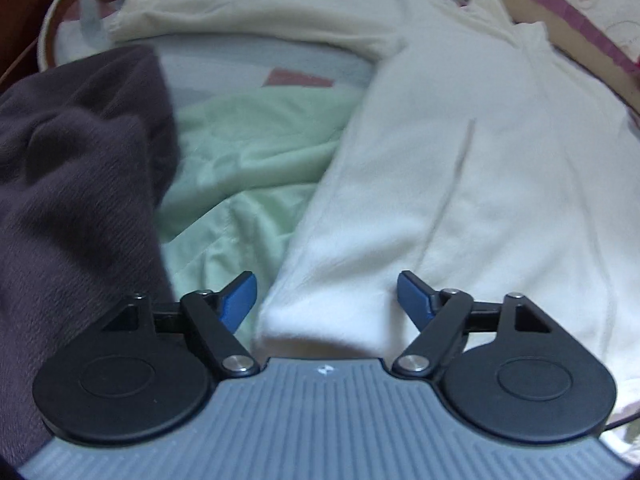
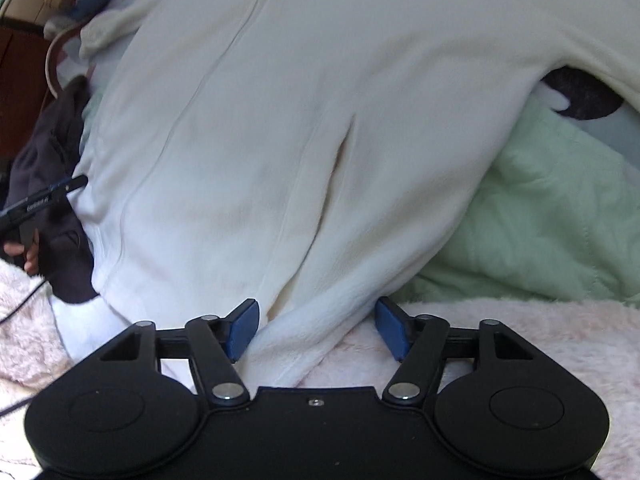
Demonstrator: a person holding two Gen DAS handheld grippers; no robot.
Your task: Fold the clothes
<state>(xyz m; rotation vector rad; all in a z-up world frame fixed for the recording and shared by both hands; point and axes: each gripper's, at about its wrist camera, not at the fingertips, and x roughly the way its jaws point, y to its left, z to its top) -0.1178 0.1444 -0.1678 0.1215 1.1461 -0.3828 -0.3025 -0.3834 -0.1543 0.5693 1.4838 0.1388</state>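
My cream fleece jacket [image 2: 248, 128] lies spread open and flat across the bed, one sleeve [image 1: 240, 20] stretched out sideways, over a pale green quilt [image 1: 240, 152]. My left gripper [image 1: 326, 300] and right gripper [image 2: 316, 328] both stand spread, holding nothing, each straddling the bottom hem. The fabric looks soft, light and floppy (it will sag and drag, not slide), so I'd pinch the thick hem corners, where the doubled edge gives purchase.

Bed [image 1: 256, 60] carries white garment [image 1: 460, 168], green blanket [image 1: 248, 152].
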